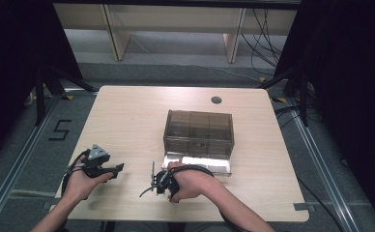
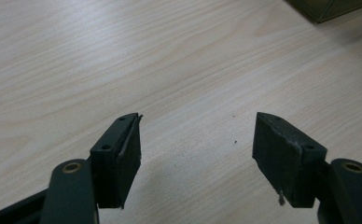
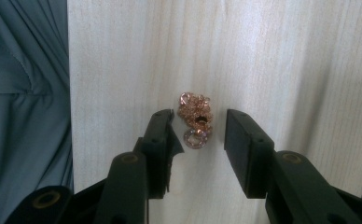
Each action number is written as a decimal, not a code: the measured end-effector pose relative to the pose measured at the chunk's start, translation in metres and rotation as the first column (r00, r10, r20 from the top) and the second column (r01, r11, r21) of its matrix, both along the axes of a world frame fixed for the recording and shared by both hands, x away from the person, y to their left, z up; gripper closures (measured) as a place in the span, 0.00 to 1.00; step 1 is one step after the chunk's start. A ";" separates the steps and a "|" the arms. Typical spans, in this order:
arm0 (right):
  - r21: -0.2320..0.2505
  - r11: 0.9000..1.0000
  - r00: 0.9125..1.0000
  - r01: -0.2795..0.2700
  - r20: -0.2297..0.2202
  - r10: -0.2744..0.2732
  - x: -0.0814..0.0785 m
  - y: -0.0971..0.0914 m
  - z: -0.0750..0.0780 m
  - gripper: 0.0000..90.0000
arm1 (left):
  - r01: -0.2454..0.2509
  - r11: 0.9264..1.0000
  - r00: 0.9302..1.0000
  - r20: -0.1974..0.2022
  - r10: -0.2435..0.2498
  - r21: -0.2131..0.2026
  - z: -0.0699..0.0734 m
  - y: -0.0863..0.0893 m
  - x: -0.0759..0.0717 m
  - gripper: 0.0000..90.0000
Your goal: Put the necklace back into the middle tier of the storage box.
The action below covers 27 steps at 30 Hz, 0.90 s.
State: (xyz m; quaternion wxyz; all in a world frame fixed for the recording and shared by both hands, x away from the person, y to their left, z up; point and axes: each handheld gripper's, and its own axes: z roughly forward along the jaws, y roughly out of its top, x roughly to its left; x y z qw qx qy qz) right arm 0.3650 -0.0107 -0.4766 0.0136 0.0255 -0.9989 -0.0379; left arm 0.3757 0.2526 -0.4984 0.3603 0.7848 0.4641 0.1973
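Brown drawer box [image 1: 198,126], front drawer [image 1: 197,164] out

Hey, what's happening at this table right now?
A person is working at a wooden table with a grasping tool in each hand. The right tool points down at a small heap of rose-gold chain with a ring; the heap lies between its open jaws, not yet pinched. The left tool is open over bare wood. A smoky see-through box stands mid-table.
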 end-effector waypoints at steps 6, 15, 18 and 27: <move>-0.015 1.000 1.000 0.018 -0.005 -0.018 -0.002 0.002 -0.003 0.70 | 0.023 0.999 1.000 -0.017 -0.023 0.042 0.002 0.003 0.000 0.36; -0.027 1.000 1.000 0.007 0.020 -0.007 -0.002 0.005 -0.003 0.76 | 0.027 0.999 1.000 -0.017 -0.026 0.046 0.002 0.003 0.000 0.36; -0.031 0.999 1.000 0.016 0.017 -0.015 -0.003 0.006 -0.003 0.79 | 0.027 0.999 0.999 -0.020 -0.026 0.047 0.003 0.003 0.000 0.36; -0.030 0.999 1.000 0.021 0.002 -0.020 -0.001 0.007 -0.003 0.95 | 0.026 0.999 1.000 -0.017 -0.025 0.045 0.002 0.004 0.000 0.36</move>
